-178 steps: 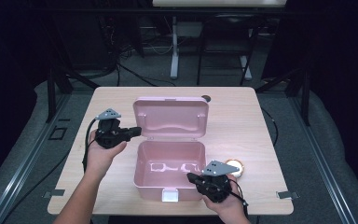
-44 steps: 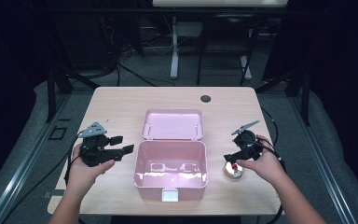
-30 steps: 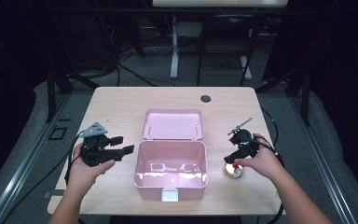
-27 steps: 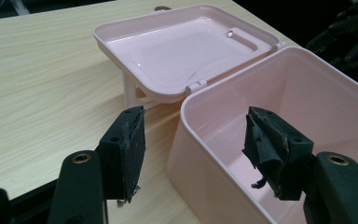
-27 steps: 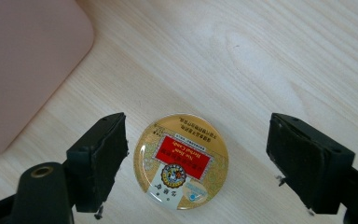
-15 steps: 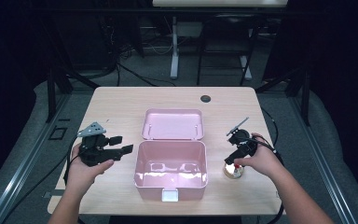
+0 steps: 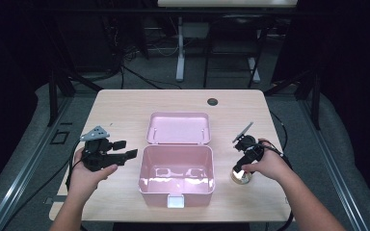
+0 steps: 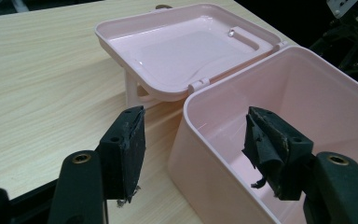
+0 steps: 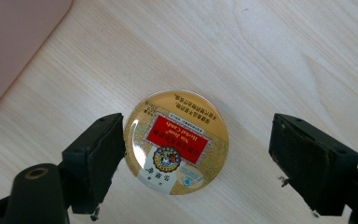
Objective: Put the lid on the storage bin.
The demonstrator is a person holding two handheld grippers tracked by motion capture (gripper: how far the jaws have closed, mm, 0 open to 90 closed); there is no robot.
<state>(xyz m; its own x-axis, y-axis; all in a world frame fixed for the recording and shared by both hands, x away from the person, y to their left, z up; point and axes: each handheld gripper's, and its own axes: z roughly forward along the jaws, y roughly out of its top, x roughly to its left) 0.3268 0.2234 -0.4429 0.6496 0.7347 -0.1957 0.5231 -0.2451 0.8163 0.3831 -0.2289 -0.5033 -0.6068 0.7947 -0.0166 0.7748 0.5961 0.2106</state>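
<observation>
The right tool (image 9: 196, 154) hangs jaws-down over a round gold herbal candy tin (image 9: 176, 142) with a red label, which lies flat on the worktop (image 7: 125, 115). Its jaws stand wide apart: the tin sits between them, right against the left-hand pad in that tool's own view and well clear of the other, not gripped. An open pink plastic box (image 7: 177, 168) lies just beyond the same tool's left jaw.

The left tool (image 8: 196, 154) is also spread wide and holds nothing. The near corner of the box stands between its jaws, and the hinged lid (image 8: 186, 44) lies back on the worktop ahead of it.

The worktop is pale wood-grain laminate with a dark grommet (image 7: 212, 101) at its far edge. Around it the room is dim, with grey flooring, black stands and loose cables (image 7: 139, 77).
</observation>
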